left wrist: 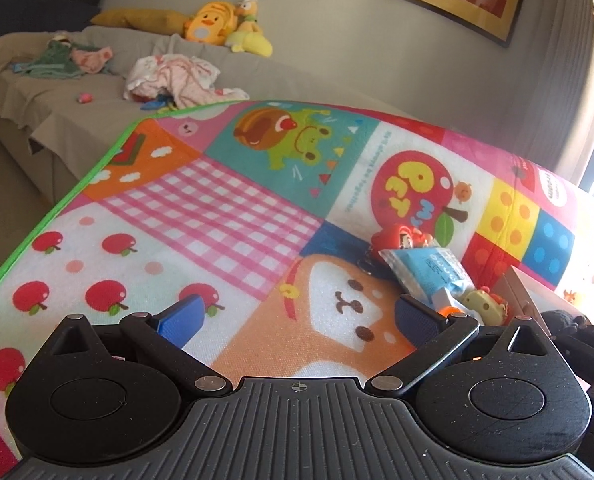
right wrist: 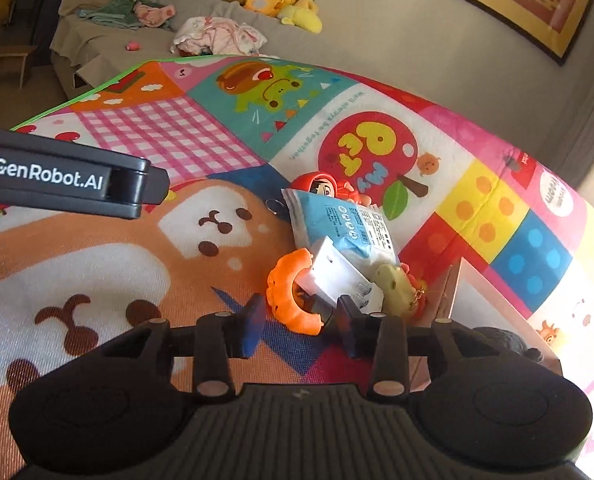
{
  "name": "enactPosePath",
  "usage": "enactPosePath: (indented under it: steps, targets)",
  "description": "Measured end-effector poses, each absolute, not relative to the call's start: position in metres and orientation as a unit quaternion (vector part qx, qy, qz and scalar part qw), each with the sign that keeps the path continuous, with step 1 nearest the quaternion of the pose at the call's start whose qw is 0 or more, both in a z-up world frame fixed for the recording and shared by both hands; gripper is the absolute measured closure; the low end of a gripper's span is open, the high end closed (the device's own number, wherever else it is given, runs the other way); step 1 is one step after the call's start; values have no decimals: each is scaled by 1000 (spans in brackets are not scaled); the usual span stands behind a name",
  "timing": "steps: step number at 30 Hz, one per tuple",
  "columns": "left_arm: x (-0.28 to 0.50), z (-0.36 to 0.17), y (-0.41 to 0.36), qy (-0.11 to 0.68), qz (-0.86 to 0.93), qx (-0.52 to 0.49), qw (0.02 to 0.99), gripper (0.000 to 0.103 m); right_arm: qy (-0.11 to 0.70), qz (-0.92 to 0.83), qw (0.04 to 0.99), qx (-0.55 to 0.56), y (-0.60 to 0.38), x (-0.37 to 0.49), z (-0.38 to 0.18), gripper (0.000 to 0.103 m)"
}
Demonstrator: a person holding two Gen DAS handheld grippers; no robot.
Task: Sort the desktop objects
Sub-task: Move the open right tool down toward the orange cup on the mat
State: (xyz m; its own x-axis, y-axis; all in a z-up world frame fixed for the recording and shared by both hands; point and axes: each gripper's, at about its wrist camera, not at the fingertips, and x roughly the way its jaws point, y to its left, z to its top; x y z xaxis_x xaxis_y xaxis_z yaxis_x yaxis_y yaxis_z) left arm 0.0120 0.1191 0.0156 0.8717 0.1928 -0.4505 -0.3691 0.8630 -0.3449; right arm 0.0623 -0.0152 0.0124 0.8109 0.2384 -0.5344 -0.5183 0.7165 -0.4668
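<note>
The right tool (right wrist: pixel 299 330), jaws part-spread and empty, is lining up on the orange ring toy (right wrist: pixel 287 294) beside the pink box (right wrist: pixel 455 292); the left tool (left wrist: pixel 297 312) is waiting, spread wide.

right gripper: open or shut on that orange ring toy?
Open. The right gripper has its blue fingers either side of the orange ring-shaped toy, with visible gaps; neither presses it.

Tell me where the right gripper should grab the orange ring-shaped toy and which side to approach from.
Grip the near arc of the orange ring toy, probably one finger in its hole and one outside, coming in from the near, lower-left side. The far side is blocked: the white box leans on it, with the blue packet behind. The right gripper is already open just in front of that free rim.
</note>
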Motion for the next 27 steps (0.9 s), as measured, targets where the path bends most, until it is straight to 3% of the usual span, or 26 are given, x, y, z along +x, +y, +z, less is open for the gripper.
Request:
enactPosePath:
  steps: [3,4,6,12,14,15,21,25,27]
  targets:
    - [13,14,122,206,147,-223,941,0,221,211,891,-335,-3,66,-1,63]
    - [12,15,123,204,148,-223,941,0,222,212,887,-344,0,67,-5,76]
    - [11,15,125,200,151,-227,941,0,226,217,881,-354,4,64,-7,88]
    - [6,16,134,191,168,-252,934,0,253,352,862,-265,-18,29,37,89]
    - [6,16,134,192,168,-252,934,0,233,337,869,-277,-22,22,43,81]
    - [6,16,133,193,169,-251,934,0,224,319,876,-285,-23,24,43,77]
    - [6,14,134,193,173,-253,932,0,261,220,889,-306,-24,66,10,77]
    - [8,13,134,196,172,-250,932,0,231,189,892,-339,-17,71,-11,77]
    - [9,13,132,198,171,-245,934,0,221,178,890,-358,-14,66,-14,84]
